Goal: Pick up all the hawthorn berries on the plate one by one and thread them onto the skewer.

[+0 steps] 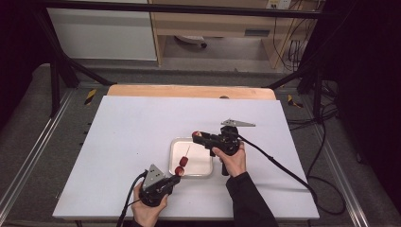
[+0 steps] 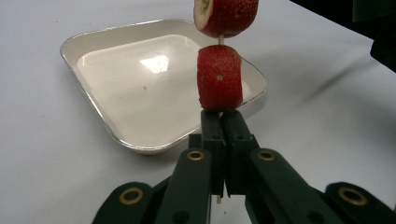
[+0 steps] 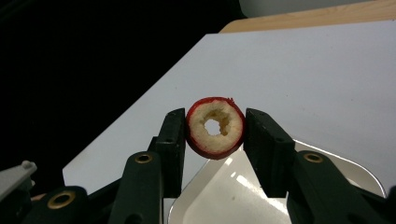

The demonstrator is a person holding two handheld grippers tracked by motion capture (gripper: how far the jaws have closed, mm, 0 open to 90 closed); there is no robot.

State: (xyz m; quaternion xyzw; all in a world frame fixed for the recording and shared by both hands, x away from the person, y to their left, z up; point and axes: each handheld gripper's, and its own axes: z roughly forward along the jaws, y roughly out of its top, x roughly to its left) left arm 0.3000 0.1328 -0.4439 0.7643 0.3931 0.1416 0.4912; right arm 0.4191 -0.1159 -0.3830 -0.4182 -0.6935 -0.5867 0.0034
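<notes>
Right gripper view is showing the right gripper point(image 3: 215, 133) clamping a cored red fruit piece point(image 3: 215, 132) above the tray point(image 3: 343, 170), while the left gripper point(image 2: 219, 122) is pinching the thin skewer point(image 2: 220, 41) bearing two pieces; the fruit is looking light, soft and bruisable, best gripped gently by its skin

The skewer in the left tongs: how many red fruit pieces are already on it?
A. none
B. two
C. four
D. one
B: in the left gripper view two red fruit pieces sit on the skewer above the shut left tongs; a third is in the right tongs.
</notes>
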